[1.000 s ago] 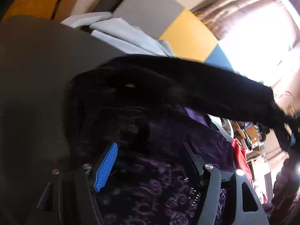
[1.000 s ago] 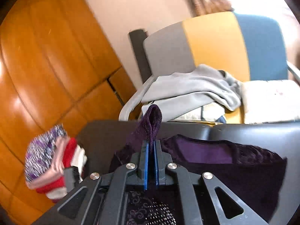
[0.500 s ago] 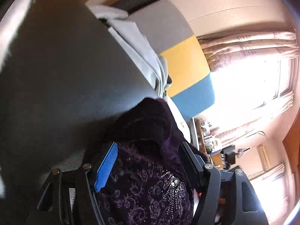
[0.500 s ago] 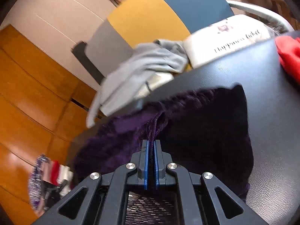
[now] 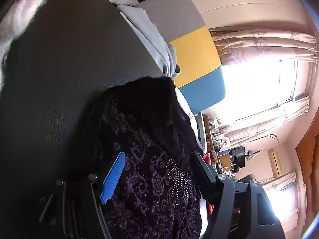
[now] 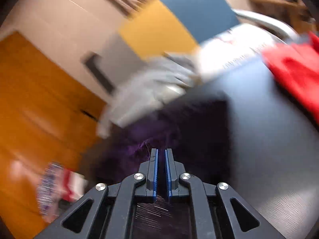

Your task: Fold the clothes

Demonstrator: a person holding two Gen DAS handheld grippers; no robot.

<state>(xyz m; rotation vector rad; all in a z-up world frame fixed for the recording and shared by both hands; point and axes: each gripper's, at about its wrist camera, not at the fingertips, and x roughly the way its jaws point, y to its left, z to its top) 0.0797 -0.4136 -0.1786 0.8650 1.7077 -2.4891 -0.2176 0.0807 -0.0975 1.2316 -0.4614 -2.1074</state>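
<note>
A dark purple velvet garment point(image 5: 151, 155) with swirl patterns and sparkly beads lies on the black leather surface point(image 5: 59, 79). My left gripper point(image 5: 157, 163) is open, its jaws wide apart over the garment, the blue pad point(image 5: 113, 177) on the left. In the blurred right wrist view the garment point(image 6: 179, 123) lies folded on the black surface ahead. My right gripper point(image 6: 161, 155) has its pads slightly parted, with a narrow gap and no cloth seen between them.
A grey, yellow and blue chair point(image 5: 195, 59) holds a grey garment point(image 5: 151, 37) behind the surface. A red cloth point(image 6: 295, 69) lies at the right. A striped pile of clothes point(image 6: 53, 189) sits at the left by an orange wooden wall point(image 6: 39, 99). Bright window at right.
My right gripper has let go of the purple garment's edge and its pads have parted slightly. The garment has dropped onto the surface, folded over. Both views have swung.
</note>
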